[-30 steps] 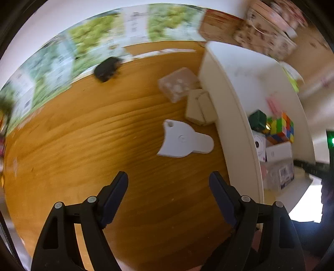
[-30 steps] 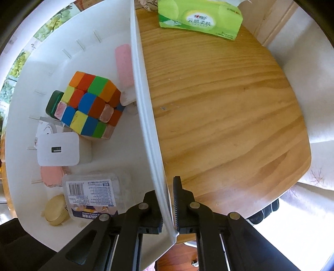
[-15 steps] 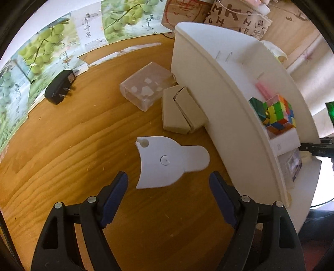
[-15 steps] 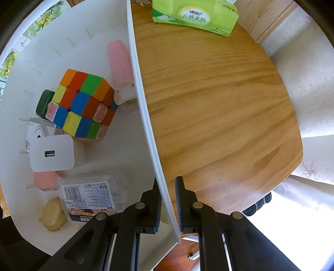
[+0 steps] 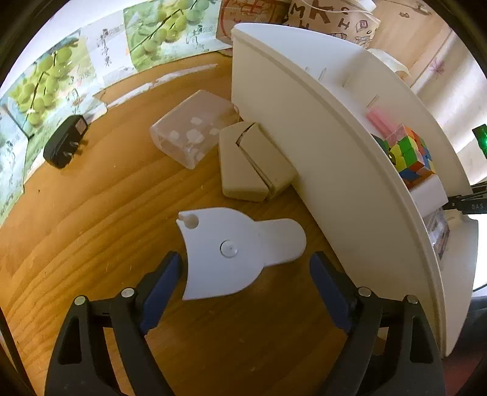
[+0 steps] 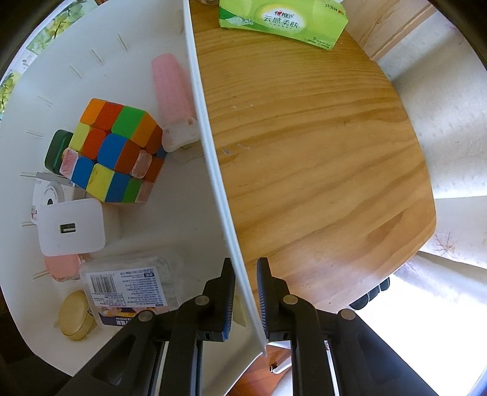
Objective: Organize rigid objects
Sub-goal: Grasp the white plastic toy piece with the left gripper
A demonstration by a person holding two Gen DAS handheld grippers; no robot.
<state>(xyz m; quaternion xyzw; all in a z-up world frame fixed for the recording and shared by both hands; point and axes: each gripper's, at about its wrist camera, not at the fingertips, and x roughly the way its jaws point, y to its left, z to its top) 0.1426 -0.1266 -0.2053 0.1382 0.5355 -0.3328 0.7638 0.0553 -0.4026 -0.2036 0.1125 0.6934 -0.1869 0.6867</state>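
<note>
Hovering over the bench (image 5: 91,213), my left gripper (image 5: 246,284) has its fingers (image 5: 161,283) spread wide; they have just been opening further, and nothing is pressed between them. The flat white plastic piece (image 5: 234,249) lies on the wood partly between the tips, its near curved edge toward me. Its long axis runs across the left wrist view, the rounded tab pointing right toward the white bin (image 5: 319,170), the notched corner with a small hole at upper left.

My right gripper (image 6: 246,292) points down over the bin's wall (image 6: 213,152), the thin rim standing between the narrow-set fingers. These have just been easing apart; the inner pad shows a slim gap to the wall, and whether the outer pad touches I cannot tell.

Inside the bin: a colour cube (image 6: 115,152), a white USB charger (image 6: 71,227), a pink block (image 6: 172,88), a labelled clear box (image 6: 127,283) partly cut off by my fingers, and a round yellowish tin (image 6: 76,316).

Beyond the white piece sit a beige case (image 5: 249,167) touching the bin, a clear box (image 5: 191,134) and a black plug adapter (image 5: 64,143). Grape-print posters (image 5: 152,33) line the far edge. A green tissue pack (image 6: 283,21) lies on the wood beyond the bin.
</note>
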